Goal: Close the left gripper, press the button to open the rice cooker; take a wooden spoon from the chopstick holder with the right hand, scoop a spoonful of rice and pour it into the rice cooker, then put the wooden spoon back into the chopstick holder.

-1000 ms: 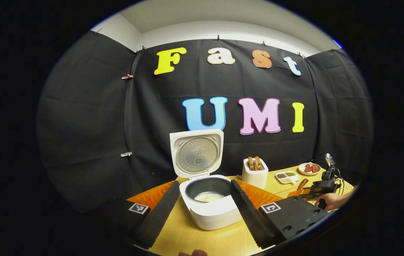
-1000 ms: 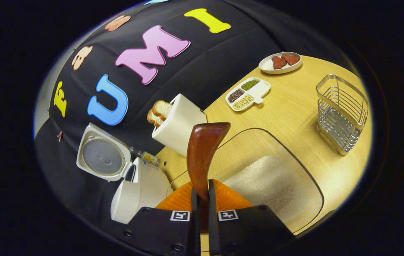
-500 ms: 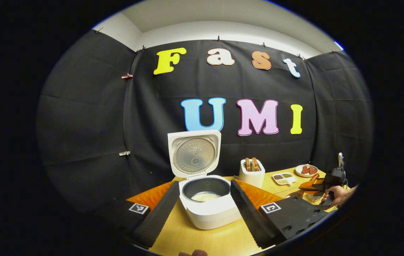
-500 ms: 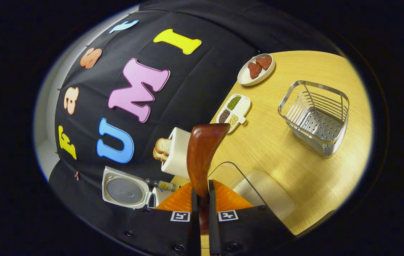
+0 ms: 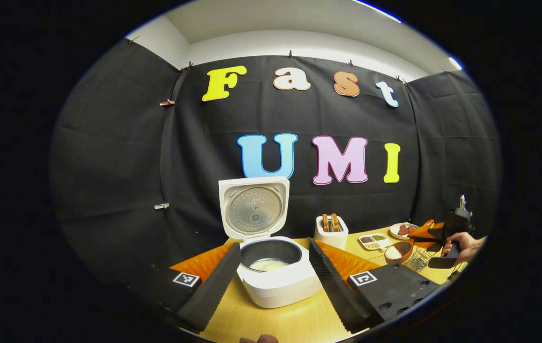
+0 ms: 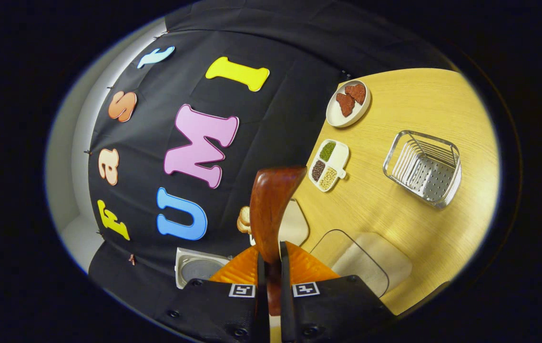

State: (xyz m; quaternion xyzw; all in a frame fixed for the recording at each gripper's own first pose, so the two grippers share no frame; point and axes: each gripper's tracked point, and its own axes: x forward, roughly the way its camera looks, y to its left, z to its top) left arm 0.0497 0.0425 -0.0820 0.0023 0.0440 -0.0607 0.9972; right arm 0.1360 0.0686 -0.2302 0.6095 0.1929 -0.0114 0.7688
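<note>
The white rice cooker (image 5: 275,288) stands open on the wooden table, lid (image 5: 253,207) upright, with something pale in its pot (image 5: 267,263). My left gripper (image 5: 274,247) is open, one finger on either side of the cooker, not touching it. At the far right a hand holds my right gripper (image 5: 444,233), with the wooden spoon's bowl (image 5: 397,251) over the wire chopstick holder (image 5: 418,261); the bowl shows white inside. In the right gripper view the right gripper (image 6: 271,257) is shut on the wooden spoon (image 6: 273,205). The chopstick holder (image 6: 423,169) stands apart to its right.
A clear container of rice (image 6: 363,262) sits near the right gripper. A white toaster with bread (image 6: 292,226), a divided dish of beans (image 6: 329,164) and a plate of red pieces (image 6: 348,102) stand along the back. The cooker's lid (image 6: 197,267) is low left.
The right gripper with the spoon has risen off the rice container and rolled, shifting toward the chopstick holder. The left gripper has stayed open and drifted slightly; the cooker sits a little further left.
</note>
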